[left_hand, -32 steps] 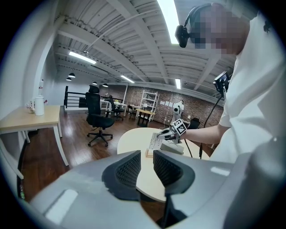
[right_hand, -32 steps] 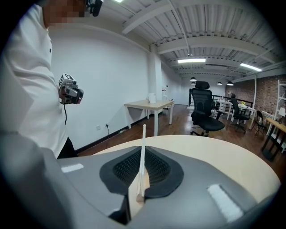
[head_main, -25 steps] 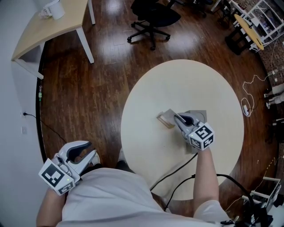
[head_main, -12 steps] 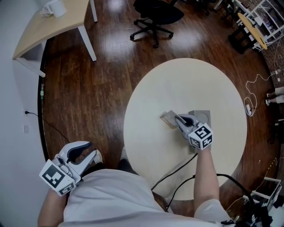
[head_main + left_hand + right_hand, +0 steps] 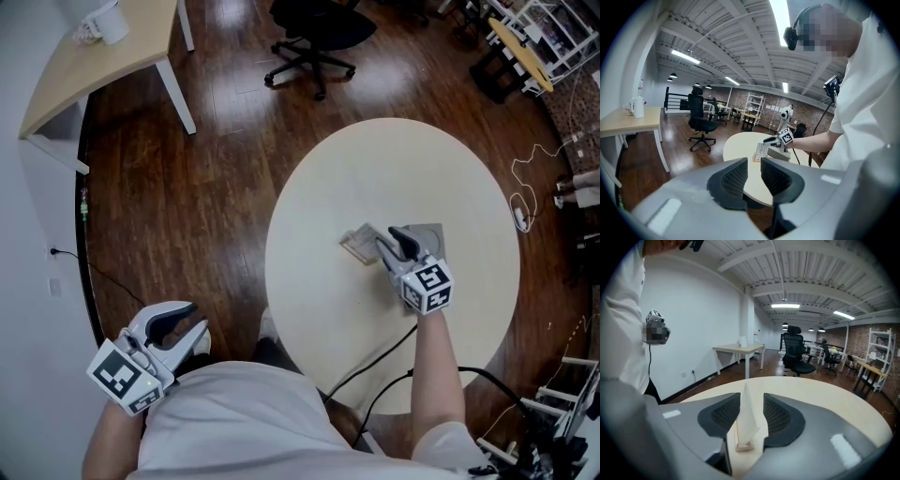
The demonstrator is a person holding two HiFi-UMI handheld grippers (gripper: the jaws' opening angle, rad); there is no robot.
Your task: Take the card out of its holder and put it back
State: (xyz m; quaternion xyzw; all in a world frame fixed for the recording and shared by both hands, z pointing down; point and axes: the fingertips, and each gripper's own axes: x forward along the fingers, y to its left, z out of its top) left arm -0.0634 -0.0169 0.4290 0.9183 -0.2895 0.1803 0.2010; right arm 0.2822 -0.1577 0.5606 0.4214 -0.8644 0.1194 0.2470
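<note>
A pale card stands upright in a small wooden holder on the round table. My right gripper straddles the card; its jaws are opening and the pads stand clear of it on both sides. In the head view the card and holder sit at the table's middle, just left of the right gripper. The left gripper hangs low by the person's left side, off the table, open with nothing between its fingers. In the left gripper view the holder shows far off.
A grey square pad lies under the right gripper. Black cables run off the table's near edge. A small white device with a cord sits at the right rim. An office chair and a wooden desk stand beyond.
The right gripper's jaws, shut on the card before, have spread apart and let go of it; the card stays standing in its holder. The left gripper has not moved.
</note>
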